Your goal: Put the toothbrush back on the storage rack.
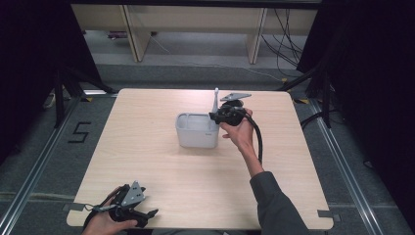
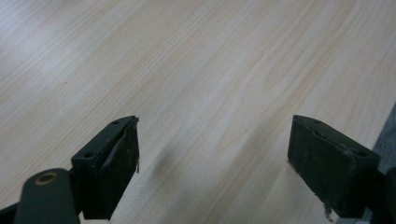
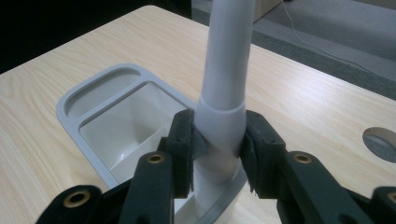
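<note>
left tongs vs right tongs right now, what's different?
The left tongs are open with nothing between the jaws; the right tongs are shut on a white handle. The left tongs sit low at the table's near edge; the right tongs are at the grey caddy mid-table. Both are black, hand-held and two-jawed.

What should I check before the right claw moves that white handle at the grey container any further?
1. Right claw shut on the white cylindrical plastic handle: ok.
2. Handle centred between the jaws: ok.
3. Handle's lower end inside the grey rectangular plastic container: cannot tell, jaws hide it.
4. Container upright on the light wooden table: ok.
5. Left claw open, holding nothing, away from the container: ok.
6. Container steadied by anything else: not ok.
</note>
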The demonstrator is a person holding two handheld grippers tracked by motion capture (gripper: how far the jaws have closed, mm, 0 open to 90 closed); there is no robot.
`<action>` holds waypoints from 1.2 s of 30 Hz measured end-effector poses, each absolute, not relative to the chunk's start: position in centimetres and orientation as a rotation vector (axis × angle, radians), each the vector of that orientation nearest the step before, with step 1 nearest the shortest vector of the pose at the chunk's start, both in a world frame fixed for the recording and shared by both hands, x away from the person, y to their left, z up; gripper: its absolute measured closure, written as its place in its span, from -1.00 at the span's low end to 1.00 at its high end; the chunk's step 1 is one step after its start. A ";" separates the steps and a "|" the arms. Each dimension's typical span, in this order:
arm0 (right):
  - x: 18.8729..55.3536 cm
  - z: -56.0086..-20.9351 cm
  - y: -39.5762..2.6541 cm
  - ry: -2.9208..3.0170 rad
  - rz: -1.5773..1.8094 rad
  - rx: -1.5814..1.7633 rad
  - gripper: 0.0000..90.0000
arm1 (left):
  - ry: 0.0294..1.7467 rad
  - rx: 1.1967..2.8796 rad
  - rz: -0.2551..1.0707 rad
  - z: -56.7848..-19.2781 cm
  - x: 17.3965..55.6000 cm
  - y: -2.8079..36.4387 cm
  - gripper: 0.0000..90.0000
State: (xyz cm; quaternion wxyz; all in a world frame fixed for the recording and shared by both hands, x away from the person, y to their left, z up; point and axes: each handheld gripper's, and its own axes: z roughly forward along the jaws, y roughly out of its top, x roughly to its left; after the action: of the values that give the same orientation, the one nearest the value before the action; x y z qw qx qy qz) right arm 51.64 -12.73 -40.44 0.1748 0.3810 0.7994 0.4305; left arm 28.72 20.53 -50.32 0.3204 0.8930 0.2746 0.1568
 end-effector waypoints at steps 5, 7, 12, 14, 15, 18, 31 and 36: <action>51.6 -40.4 -12.7 2.256 1.254 1.072 0.52 | 0.722 2.346 0.411 -50.3 28.7 20.5 -0.63; 51.6 -40.2 -12.6 2.257 1.261 1.077 0.48 | 0.721 2.349 0.410 -50.3 28.7 20.5 -0.63; 51.5 -40.1 -12.6 2.262 1.245 1.074 0.27 | 0.723 2.346 0.409 -50.3 28.7 20.5 -0.63; 51.3 -40.1 -12.7 2.253 1.225 1.089 0.14 | 0.723 2.346 0.408 -50.4 28.7 20.5 -0.64; 51.3 -40.1 -12.7 2.255 1.223 1.083 0.10 | 0.720 2.352 0.404 -50.4 28.8 20.5 -0.64; 51.1 -40.0 -13.0 2.244 1.225 1.085 -0.02 | 0.715 2.368 0.398 -50.3 28.8 20.6 -0.64; 49.4 -39.5 -14.6 2.198 1.275 1.060 -0.12 | 0.716 2.368 0.408 -50.4 28.8 20.5 -0.64; 48.7 -39.5 -15.1 2.213 1.279 1.072 -0.13 | 0.718 2.365 0.408 -50.3 28.8 20.5 -0.63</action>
State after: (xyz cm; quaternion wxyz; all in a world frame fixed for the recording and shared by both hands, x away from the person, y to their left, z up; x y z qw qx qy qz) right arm 48.74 -15.12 -39.49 0.1840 0.3801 0.7848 0.4536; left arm 28.80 20.55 -50.33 0.3128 0.8968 0.2721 0.1547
